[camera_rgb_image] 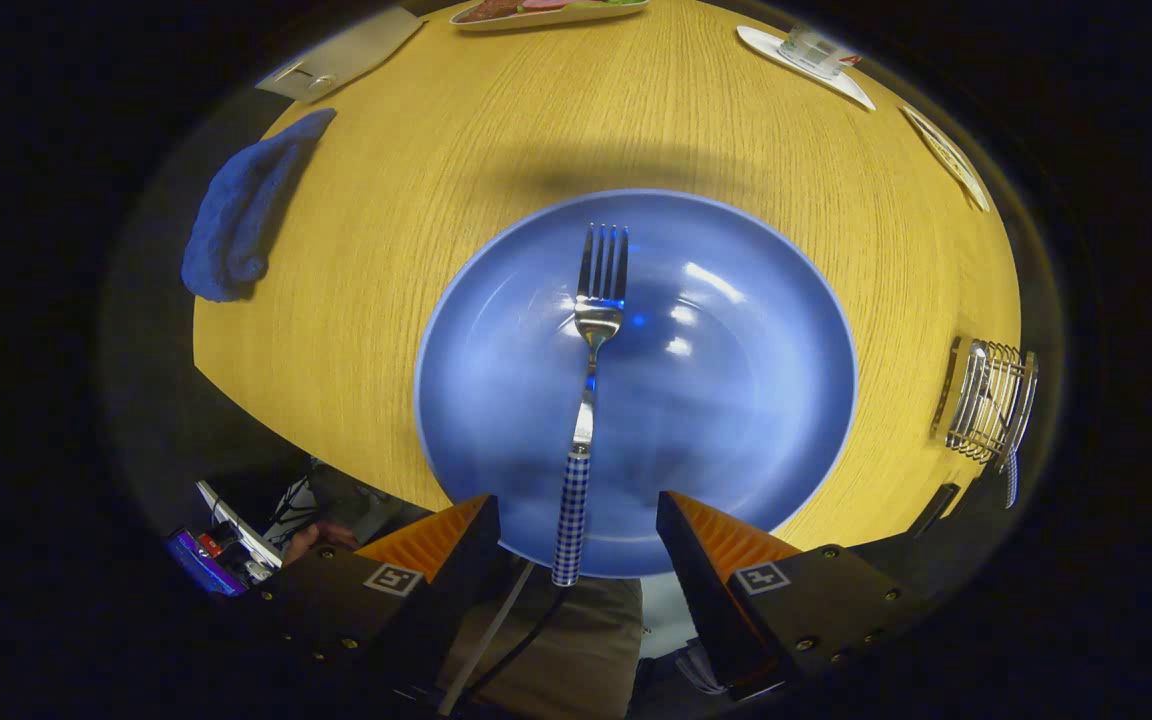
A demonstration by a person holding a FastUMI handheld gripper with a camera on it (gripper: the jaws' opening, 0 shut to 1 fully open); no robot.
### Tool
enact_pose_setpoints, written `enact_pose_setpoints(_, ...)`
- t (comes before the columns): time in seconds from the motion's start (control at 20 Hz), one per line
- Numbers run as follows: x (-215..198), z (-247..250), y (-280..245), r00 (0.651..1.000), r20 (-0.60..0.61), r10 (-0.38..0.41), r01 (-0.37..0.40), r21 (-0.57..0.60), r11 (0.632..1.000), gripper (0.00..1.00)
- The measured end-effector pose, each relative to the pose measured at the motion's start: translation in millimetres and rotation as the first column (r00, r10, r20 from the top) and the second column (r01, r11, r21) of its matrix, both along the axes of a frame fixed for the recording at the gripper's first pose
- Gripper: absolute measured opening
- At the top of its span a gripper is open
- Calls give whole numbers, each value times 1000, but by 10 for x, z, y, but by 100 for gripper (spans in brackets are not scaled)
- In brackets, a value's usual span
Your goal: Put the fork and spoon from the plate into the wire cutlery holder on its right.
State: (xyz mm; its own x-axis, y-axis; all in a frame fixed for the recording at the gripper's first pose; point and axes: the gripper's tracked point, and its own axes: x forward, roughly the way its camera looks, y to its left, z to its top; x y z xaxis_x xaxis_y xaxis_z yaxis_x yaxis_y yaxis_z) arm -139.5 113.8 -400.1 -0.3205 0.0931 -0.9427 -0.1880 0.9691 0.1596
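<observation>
The tool [578, 520] hangs with its 2 fingers [456, 535] spread wide apart, gripping nothing.

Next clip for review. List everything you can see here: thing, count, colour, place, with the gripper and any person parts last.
fork: one, silver with a blue checked handle, lying on the plate, handle end between the fingers
plate: one, blue, on the table just ahead of the fingers
wire cutlery holder: one, silver, on the table right of the plate
checked handle: one, blue and white, hanging at the holder's near side; which utensil, cannot tell
cloth: one, blue, bunched at the table's left edge
table: one, yellow wood grain
dish of food: one, pale, far edge beyond the plate
glass on a white coaster: one, clear, far right
gripper: one, open, fingers either side of the fork handle
hand: one, below the table's left edge
</observation>
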Motion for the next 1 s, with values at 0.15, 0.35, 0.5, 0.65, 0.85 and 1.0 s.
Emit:
enact_pose_setpoints(0.15,-66,-60,-13,1000,-24,-8,8,3,1000,83)
enact_pose_setpoints(0.35,-45,-84,-47,999,-35,35,-36,-10,999,34)
enact_pose_setpoints(0.5,97,-229,-188,998,5,58,-58,-33,998,20)
enact_pose_setpoints(0.65,93,-157,-234,995,-12,100,-100,-15,995,5)
enact_pose_setpoints(0.85,119,-114,-323,984,-11,179,-179,2,984,6)
enact_pose_setpoints(1.0,165,73,-445,973,-27,229,-229,17,973,6)
